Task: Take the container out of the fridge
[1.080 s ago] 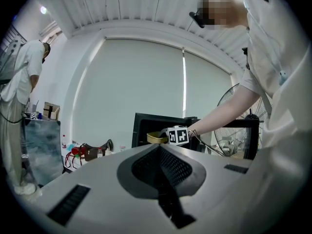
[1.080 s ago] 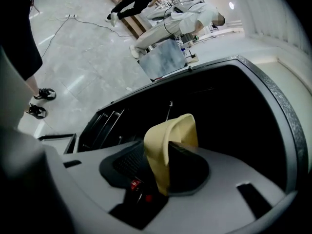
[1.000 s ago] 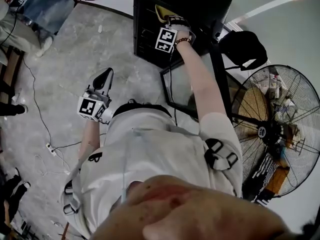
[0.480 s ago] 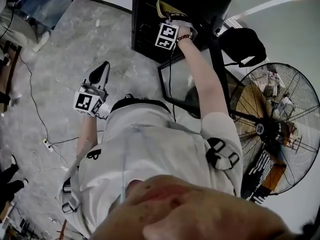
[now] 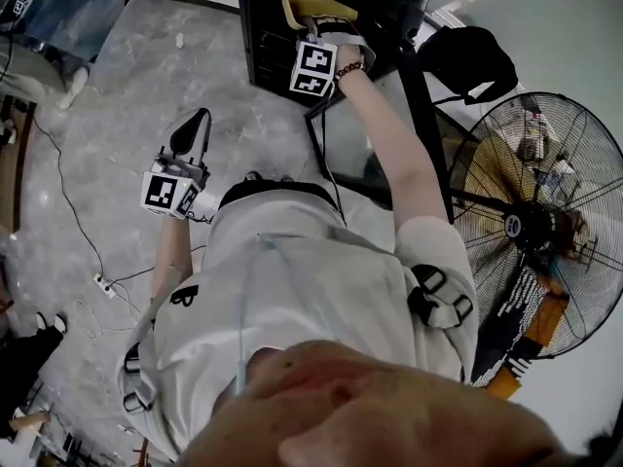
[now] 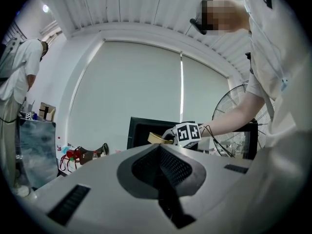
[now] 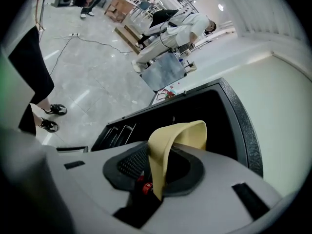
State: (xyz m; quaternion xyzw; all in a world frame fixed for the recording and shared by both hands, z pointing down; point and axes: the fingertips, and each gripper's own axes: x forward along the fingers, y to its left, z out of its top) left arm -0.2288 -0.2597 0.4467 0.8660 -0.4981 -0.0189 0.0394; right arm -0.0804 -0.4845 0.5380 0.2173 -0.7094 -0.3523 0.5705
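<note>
While the right claw [image 7: 156, 175] has its jaws clamped on one thin wall of the beige container [image 7: 178, 134], that wall stands up between the pads and curls forward over the claw's nose, buckled by the pinch. Just beyond the claw lies the dark mouth of the black fridge [image 7: 237, 130]. The container therefore sits at the opening, and I cannot tell whether it is wholly clear of the frame. The fridge's glass door [image 5: 352, 149] stands open on the near side of the claw, toward the person's body.

The step in hand, as I judge it, is the withdrawal: drawing the container straight back out of the compartment. To do it well, pull level along the line of the jaws without twisting the wrist. The grip is only on a soft edge, so a sideways tug could fold the wall further or slip it from the pads. Mind the open door and the fridge's front edge on the way back, and hold the pinch firm but no tighter.

The left claw [image 6: 160, 177] has its jaws together with nothing between them. It is held well apart from the fridge, above the floor [image 5: 117, 115], and could support the container from beneath once it is clear.
</note>
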